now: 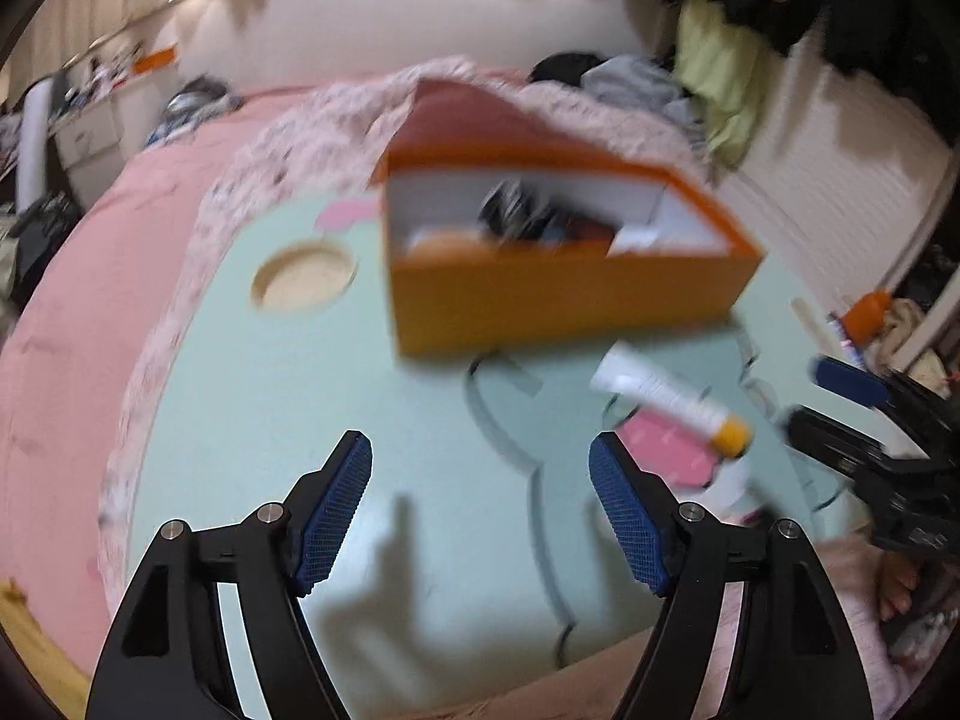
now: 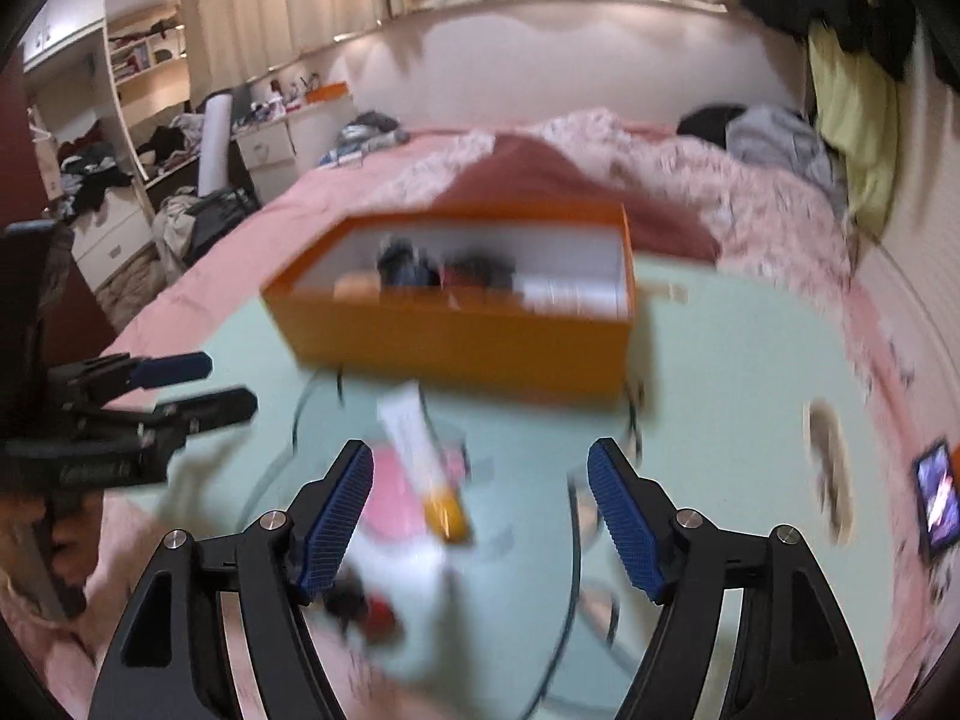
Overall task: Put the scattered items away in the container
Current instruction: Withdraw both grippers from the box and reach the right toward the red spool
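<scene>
An orange box (image 1: 558,294) (image 2: 456,342) stands on a pale green mat (image 1: 300,420) (image 2: 750,372), with dark and pale items inside it. In front of the box lies a white tube with a yellow cap (image 1: 672,396) (image 2: 429,468) on the mat's pink print. My left gripper (image 1: 480,474) is open over bare mat, left of the tube, nothing between its blue pads. My right gripper (image 2: 480,480) is open just above the tube, whose cap end lies between the fingers without touching them. Each gripper shows in the other's view, the right one (image 1: 840,408) and the left one (image 2: 198,384).
The mat lies on a bed with a pink cover (image 1: 72,330) and a flowered quilt (image 2: 720,192). A round wooden coaster (image 1: 303,276) sits left of the box. A phone (image 2: 936,501) lies at the right edge. Clothes (image 2: 774,138) pile by the headboard.
</scene>
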Demonstrator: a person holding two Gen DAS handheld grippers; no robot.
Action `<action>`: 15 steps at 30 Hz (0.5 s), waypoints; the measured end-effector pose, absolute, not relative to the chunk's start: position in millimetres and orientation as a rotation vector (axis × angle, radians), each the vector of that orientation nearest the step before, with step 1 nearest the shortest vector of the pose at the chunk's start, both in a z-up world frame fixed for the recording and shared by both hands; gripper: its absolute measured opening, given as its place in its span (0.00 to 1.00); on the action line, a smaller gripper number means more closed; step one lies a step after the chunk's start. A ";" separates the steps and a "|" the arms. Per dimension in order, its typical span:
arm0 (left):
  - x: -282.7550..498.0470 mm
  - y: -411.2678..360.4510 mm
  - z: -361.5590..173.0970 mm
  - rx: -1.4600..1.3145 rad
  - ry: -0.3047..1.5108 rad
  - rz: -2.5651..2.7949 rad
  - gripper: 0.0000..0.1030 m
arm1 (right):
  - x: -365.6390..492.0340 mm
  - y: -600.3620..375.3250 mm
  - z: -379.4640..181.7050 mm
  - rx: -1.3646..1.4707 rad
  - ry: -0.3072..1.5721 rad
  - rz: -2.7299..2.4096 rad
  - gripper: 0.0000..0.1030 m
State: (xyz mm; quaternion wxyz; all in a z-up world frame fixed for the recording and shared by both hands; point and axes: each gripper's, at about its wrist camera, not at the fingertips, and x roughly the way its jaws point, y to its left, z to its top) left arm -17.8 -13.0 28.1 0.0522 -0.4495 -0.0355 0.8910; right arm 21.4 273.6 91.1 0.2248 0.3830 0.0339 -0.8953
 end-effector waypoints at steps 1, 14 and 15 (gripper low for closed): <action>-17.7 -15.5 19.2 -1.398 -0.122 2.711 0.73 | 26.7 277.0 85.3 1.065 0.091 -2.469 0.72; -6.7 -21.6 -8.0 -1.332 -0.092 2.878 1.00 | 30.3 276.3 54.4 1.158 0.228 -2.557 0.70; -7.0 -21.8 -7.3 -1.330 -0.093 2.878 1.00 | 31.1 279.4 55.1 1.146 0.198 -2.561 0.67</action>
